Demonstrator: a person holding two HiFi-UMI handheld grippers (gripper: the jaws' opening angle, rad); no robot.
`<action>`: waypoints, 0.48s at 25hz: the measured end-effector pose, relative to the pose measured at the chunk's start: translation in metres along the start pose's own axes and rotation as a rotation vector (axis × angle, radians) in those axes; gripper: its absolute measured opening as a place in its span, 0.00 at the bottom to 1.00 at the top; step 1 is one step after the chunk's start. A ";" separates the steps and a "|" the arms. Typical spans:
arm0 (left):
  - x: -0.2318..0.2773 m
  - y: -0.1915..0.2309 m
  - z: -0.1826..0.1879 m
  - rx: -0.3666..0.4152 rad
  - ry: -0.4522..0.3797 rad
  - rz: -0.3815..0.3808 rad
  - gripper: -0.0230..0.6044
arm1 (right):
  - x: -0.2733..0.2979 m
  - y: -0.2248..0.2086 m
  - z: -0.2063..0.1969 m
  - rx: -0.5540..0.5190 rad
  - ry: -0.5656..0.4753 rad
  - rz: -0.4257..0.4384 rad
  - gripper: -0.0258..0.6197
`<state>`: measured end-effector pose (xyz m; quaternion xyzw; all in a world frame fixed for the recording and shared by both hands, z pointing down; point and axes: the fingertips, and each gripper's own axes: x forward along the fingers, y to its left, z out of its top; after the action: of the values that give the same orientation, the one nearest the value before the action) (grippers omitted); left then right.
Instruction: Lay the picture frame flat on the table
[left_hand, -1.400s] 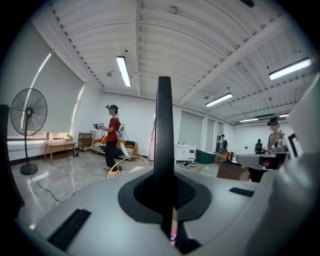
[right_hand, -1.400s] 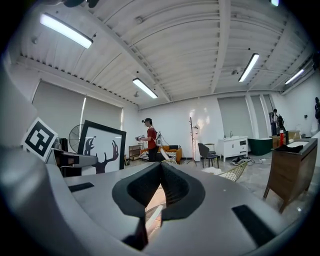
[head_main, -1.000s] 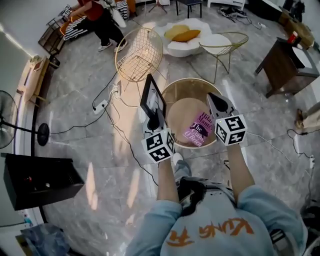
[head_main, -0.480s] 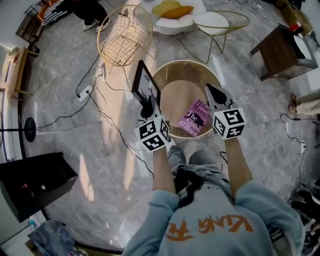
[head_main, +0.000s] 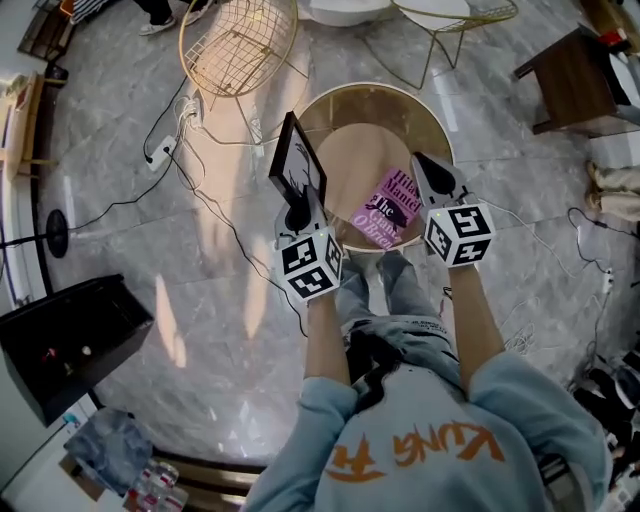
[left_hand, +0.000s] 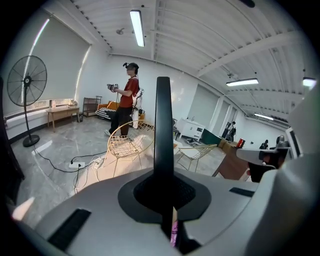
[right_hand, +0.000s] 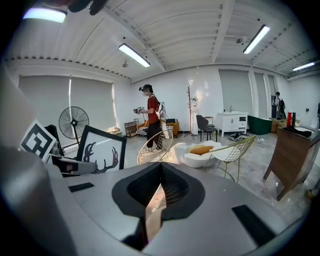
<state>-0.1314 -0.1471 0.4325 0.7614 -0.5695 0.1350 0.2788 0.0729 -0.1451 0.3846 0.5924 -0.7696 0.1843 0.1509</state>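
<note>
**A:** Item one, the picture frame (head_main: 298, 160). Position?

**B:** Black border, antler print. It stands upright on edge, not flat, above the left rim of the round table (head_main: 350, 150). I cannot tell whether it touches the table. A second ago it sat slightly further outside that rim; its upright pose is unchanged.

**A:** Item two, the left gripper (head_main: 298, 215).

**B:** Jaws clamped on the frame's lower edge. In the left gripper view, the frame's dark edge rises straight up from between the pads. The grip is the same as in both earlier frames.

**A:** Item three, the right gripper (head_main: 424, 166).

**B:** Jaws together with nothing between them. It is held over the right side of the table, just beside the book, as before.

**A:** Item four, the tabletop contents.

**B:** One pink book (head_main: 388, 208) lying flat right of centre. It has not moved.

**A:** Surroundings?

**B:** A gold wire chair (head_main: 238, 45) stands on the floor beyond the frame. The head view now looks more steeply down. The table sits higher in the picture, and the person in red is cut to feet at the top edge. That person remains fully visible in both gripper views, standing behind the chair.
</note>
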 end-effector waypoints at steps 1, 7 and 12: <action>0.001 0.000 -0.004 -0.001 0.009 0.003 0.08 | 0.003 -0.001 -0.003 0.005 0.003 0.003 0.04; 0.006 0.007 -0.040 -0.020 0.075 0.015 0.08 | 0.013 0.005 -0.039 0.020 0.060 0.017 0.04; 0.021 0.010 -0.076 -0.042 0.125 0.009 0.08 | 0.022 0.003 -0.078 0.028 0.111 0.014 0.04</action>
<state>-0.1260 -0.1217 0.5072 0.7429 -0.5571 0.1717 0.3292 0.0656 -0.1273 0.4632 0.5780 -0.7614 0.2286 0.1840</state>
